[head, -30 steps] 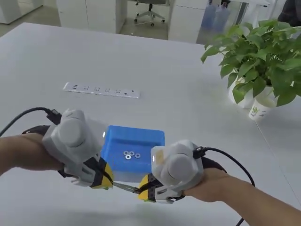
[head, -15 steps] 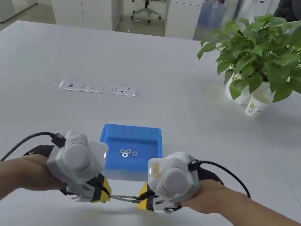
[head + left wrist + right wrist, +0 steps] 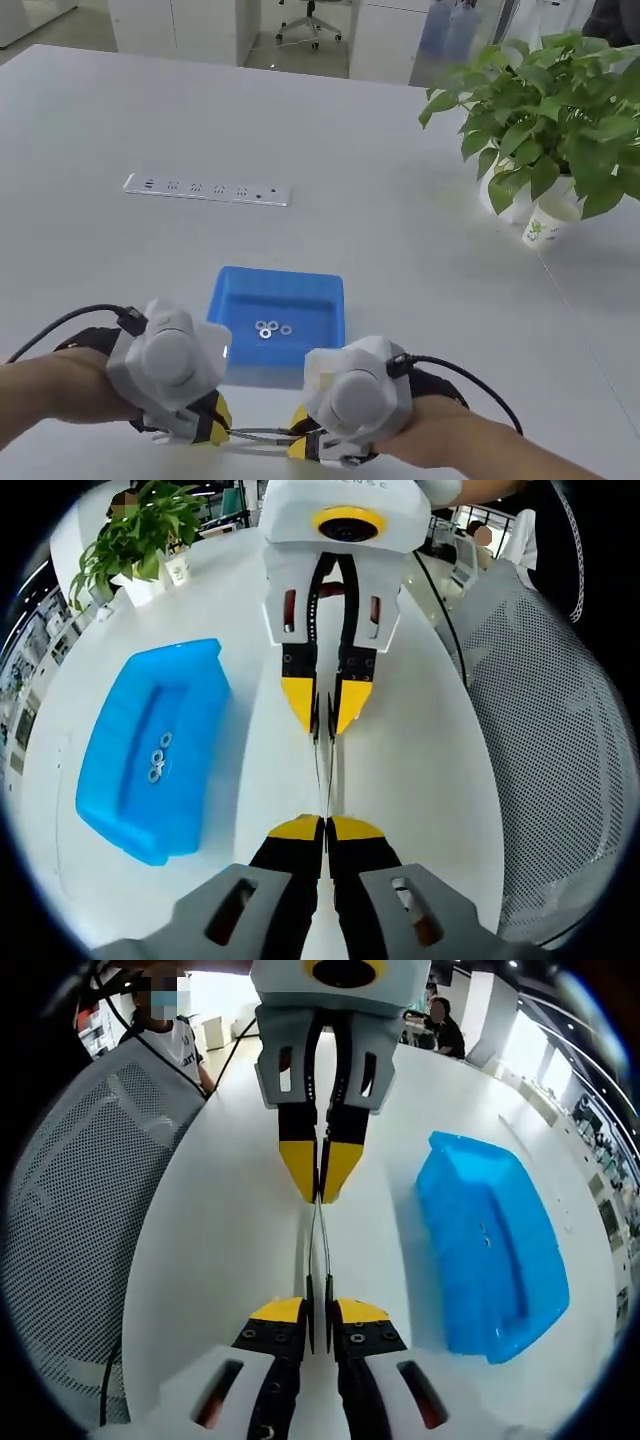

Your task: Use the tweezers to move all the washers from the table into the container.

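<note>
Okay, in the head view my left gripper and right gripper sit nose to nose at the near edge of the table, with the tweezers a thin line between them. The two gripper views tell me more: each pair of yellow jaws is pinched tight on one end of the tweezers. A few washers lie inside the blue container, just beyond the grippers. Bare tabletop runs past it to the power strip, and the plant stands well off to the right. A mesh chair sits just off the near edge.
</note>
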`<action>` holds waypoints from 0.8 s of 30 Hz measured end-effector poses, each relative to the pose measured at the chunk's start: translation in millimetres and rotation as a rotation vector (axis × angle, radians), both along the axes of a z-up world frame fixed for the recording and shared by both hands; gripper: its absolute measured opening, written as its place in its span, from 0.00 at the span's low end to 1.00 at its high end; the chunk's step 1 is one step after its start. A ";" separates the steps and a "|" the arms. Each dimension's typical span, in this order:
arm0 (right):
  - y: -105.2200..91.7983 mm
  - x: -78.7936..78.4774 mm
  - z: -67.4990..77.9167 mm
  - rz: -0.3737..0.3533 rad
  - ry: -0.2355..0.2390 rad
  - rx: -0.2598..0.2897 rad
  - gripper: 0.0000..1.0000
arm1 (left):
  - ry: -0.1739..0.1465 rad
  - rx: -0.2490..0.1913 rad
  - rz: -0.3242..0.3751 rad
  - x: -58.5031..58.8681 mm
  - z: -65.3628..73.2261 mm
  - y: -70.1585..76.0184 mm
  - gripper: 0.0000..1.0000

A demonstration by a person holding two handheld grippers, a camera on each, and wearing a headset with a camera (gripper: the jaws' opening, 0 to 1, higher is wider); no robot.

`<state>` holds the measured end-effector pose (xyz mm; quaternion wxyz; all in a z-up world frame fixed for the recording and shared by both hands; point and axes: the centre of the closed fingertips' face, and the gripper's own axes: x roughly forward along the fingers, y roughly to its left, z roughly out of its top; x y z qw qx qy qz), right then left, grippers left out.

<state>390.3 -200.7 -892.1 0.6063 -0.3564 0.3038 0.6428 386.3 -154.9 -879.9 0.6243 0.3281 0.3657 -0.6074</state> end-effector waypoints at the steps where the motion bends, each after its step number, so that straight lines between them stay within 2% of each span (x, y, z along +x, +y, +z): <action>1: -0.1 -0.1 -0.1 -0.003 0.004 0.000 0.13 | 0.001 0.000 0.002 0.0 -1.0 0.0 0.05; 17: 2.6 0.9 0.1 -0.037 0.036 -0.008 0.14 | 0.007 0.033 -0.021 -1.3 -8.8 3.6 0.06; 24: 2.3 0.9 0.0 -0.046 0.042 -0.005 0.14 | 0.006 0.032 -0.019 -0.1 -9.0 3.2 0.07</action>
